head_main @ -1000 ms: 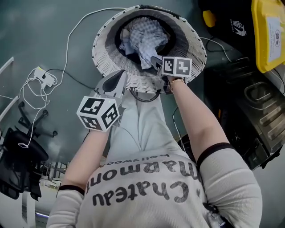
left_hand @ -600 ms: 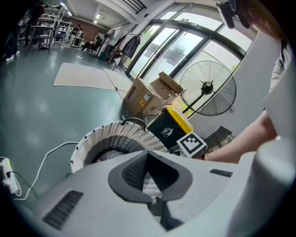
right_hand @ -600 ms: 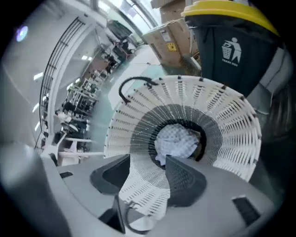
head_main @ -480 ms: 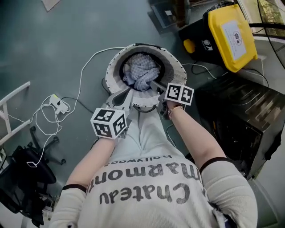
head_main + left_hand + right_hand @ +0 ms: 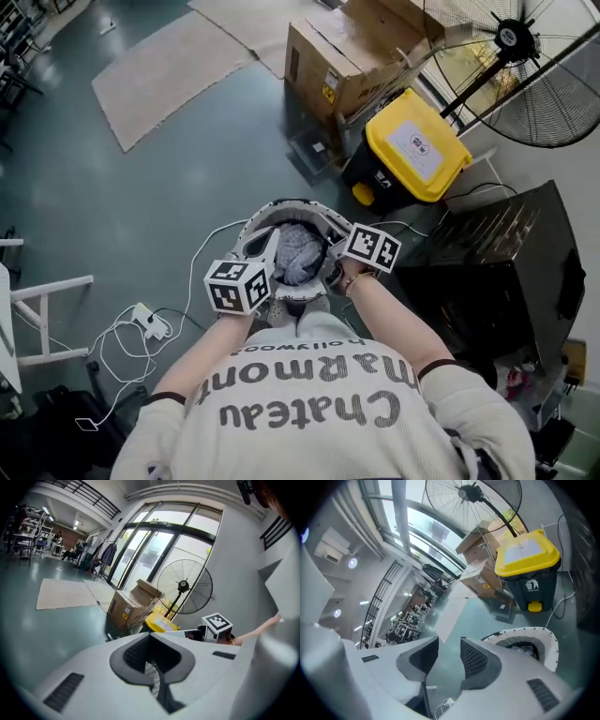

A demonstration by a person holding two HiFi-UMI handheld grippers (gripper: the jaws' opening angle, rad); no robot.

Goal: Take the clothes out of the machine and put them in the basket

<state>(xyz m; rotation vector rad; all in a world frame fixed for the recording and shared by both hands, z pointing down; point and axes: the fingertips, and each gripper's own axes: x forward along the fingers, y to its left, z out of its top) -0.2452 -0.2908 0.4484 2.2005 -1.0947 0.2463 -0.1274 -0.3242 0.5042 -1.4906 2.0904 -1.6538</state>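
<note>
Right gripper (image 5: pixel 450 644) hangs empty above the white woven basket (image 5: pixel 548 644), jaws apart though they have just been closing; left gripper (image 5: pixel 151 637) is pinched together on nothing. Blue-grey bundled clothes (image 5: pixel 300 251) lie inside the basket. Best to reopen both wide before reaching for more

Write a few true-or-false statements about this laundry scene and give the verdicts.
The basket holds clothes. True.
The bin has a red lid. False: its lid is yellow.
The right gripper grips a garment. False: its jaws have just been closing, but they stand apart with nothing between them.
A fan stands beyond the bin. True.
</note>
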